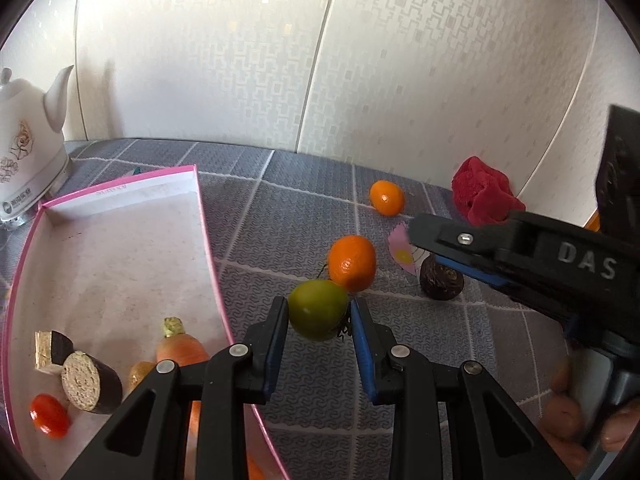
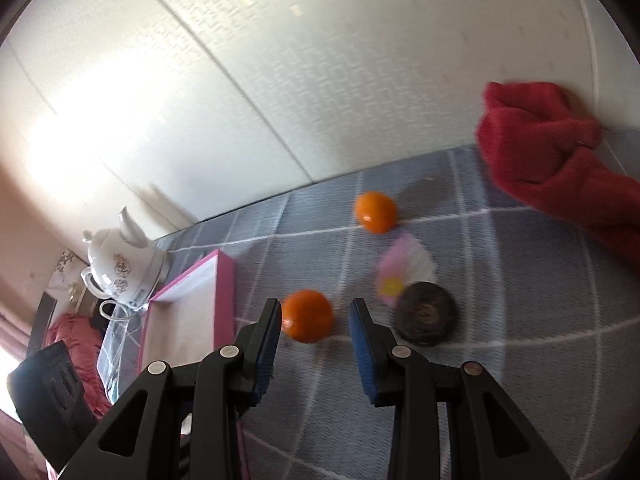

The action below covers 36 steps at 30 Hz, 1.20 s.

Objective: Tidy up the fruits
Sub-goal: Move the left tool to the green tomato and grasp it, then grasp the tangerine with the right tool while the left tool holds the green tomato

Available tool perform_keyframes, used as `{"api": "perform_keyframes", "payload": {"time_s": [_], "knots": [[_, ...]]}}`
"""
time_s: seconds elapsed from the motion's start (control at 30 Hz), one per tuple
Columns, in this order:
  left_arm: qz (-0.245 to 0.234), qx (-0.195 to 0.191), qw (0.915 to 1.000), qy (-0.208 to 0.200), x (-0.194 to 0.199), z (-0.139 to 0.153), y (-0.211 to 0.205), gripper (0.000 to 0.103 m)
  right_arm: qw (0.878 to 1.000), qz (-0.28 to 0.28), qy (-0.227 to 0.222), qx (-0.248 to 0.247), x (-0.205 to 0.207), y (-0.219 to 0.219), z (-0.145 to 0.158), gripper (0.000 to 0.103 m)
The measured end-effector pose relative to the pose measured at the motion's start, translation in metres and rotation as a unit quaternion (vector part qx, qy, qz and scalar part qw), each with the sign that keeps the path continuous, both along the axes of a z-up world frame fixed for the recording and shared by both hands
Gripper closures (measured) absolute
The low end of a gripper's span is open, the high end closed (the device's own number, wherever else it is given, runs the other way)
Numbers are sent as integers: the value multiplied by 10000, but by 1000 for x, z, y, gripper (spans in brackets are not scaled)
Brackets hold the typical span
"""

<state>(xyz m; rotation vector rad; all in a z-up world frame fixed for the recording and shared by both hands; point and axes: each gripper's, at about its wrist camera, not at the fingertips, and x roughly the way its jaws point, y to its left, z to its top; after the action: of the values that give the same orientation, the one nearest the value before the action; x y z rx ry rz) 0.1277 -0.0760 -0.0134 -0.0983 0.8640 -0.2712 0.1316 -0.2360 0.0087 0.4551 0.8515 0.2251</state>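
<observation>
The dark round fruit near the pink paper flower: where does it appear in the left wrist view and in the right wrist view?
Left wrist view: the dark round fruit lies right of centre, partly under the right gripper.
Right wrist view: it lies lower right of centre, just right of the gripper's right finger.
Shared landmark: the pink paper flower lies just beside it in both views.

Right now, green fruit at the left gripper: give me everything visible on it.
The green fruit is round, smooth and glossy yellow-green, with a thin dark stem at top. It sits between the left gripper's blue-padded fingers, which flank it closely on both sides; firm contact can't be confirmed. An orange touches or overlaps it behind. The pink-rimmed box lies to its left.
</observation>
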Motion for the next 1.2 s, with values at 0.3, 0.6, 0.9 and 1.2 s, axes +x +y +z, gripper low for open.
{"api": "perform_keyframes", "payload": {"time_s": [0.3,0.6,0.9,1.2], "knots": [[93,-81,9999,44,2,-3,11,71,9982,456,92,-368,21,40,-10,61],[93,-102,9999,60,2,-4,12,71,9959,446,337,-705,32,47,-27,59],[100,-70,9999,39,0,-5,11,71,9953,434,516,-702,34,39,-38,67],[133,-86,9999,-14,-3,-2,14,71,9965,342,412,-637,27,27,-28,67]]}}
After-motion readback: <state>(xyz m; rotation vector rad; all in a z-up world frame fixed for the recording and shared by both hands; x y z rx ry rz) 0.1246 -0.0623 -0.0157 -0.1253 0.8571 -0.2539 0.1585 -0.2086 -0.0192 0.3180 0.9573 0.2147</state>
